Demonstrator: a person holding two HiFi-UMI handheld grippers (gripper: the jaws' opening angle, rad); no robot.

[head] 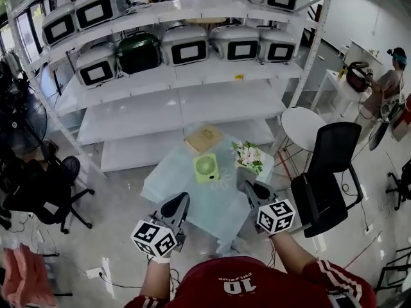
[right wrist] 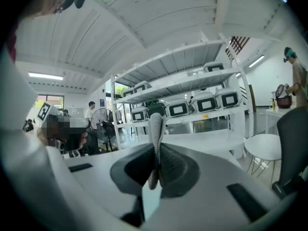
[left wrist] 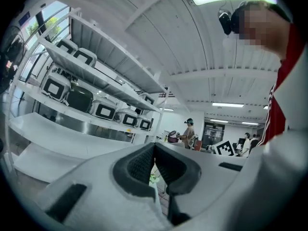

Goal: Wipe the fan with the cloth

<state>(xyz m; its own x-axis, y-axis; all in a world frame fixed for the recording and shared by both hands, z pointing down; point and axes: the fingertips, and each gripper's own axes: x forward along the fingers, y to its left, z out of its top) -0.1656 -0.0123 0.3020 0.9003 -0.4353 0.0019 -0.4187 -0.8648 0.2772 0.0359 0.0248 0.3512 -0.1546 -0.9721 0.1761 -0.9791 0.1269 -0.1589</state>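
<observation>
2 hand-held grippers hover over near edge of pale worktop (head: 212, 207). Left hand-held gripper (head: 178, 201): jaws together, empty. Right hand-held gripper (head: 252, 190): jaws pinching grey cloth (right wrist: 155, 129). Small green fan (head: 206, 168) stands upright mid-worktop, beside flowers (head: 249, 156).

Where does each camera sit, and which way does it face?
Head view: on the head, facing down at fan and table; left gripper, right gripper, forearms, red shirt show.
Left gripper view: on that gripper, tilted up at shelves, ceiling; shut empty fingers, red sleeve.
Right gripper view: faces shelves; fingers pinch cloth.
Shared: both gripper views see the shelves.
</observation>
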